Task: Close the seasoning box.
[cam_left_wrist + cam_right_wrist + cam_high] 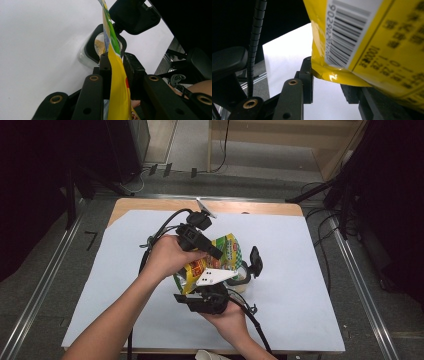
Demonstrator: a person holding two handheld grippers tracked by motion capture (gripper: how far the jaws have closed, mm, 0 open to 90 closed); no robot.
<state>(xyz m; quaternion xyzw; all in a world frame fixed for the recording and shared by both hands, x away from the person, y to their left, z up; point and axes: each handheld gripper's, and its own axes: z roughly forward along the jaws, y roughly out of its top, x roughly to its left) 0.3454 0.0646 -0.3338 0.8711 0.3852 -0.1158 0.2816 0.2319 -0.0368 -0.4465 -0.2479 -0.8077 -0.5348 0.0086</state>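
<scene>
My left gripper comes in from frame centre-left, clamped on the yellow pouch; my right gripper below, palm up, grips its lower edge. Pouch tilted over the jar, centre frame.

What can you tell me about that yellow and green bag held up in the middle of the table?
The bag is a glossy, crinkly plastic pouch, yellow with green-and-white checks and red patches; a barcode and dark print show on one yellow face. It hangs off the table, tilted over a clear container with tan grains inside. The left gripper pinches one edge between its black jaws, and the right gripper clamps a folded yellow corner.
</scene>
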